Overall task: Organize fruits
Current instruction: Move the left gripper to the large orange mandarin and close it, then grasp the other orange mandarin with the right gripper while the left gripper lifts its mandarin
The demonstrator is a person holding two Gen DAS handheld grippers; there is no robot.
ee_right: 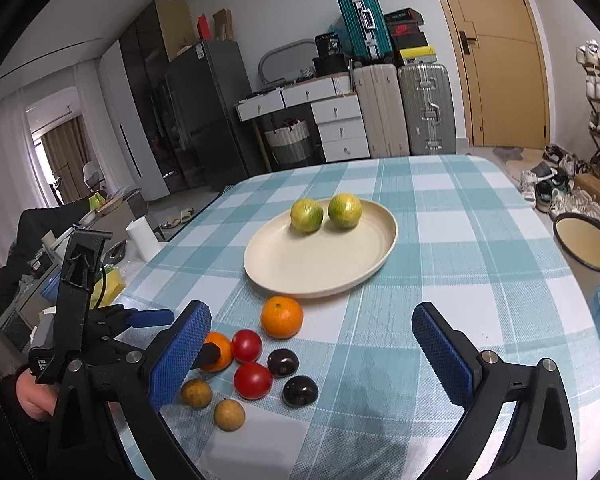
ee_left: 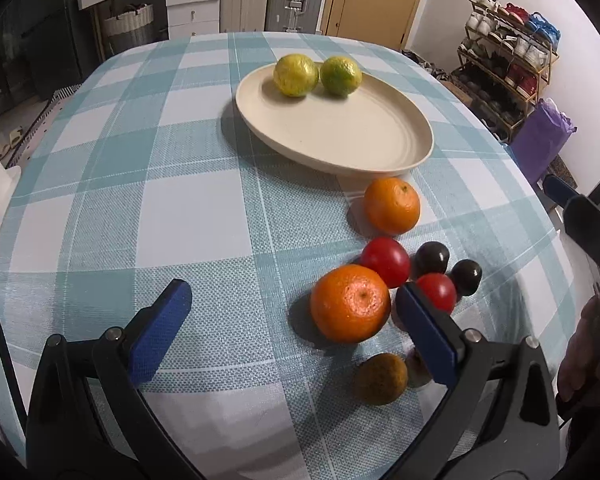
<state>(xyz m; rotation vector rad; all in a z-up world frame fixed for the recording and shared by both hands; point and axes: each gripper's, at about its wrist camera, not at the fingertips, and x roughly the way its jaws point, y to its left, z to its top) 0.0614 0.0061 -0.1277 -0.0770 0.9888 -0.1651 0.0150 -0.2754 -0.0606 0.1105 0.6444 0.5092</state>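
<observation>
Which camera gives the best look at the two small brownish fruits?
The right wrist view: both brownish fruits lie fully visible. In the left wrist view one shows clearly; the other hides behind the left hand-held gripper.

Checked-cloth table with cream plate, two oranges, tomatoes, dark plums, brown fruits.

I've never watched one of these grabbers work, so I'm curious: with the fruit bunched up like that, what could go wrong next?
1. The loose fruits crowd together: closing the open left gripper on the near orange may nudge the red tomato and dark plums rolling.
2. The two green citrus sit by the plate rim; a bump might tip them off.
</observation>
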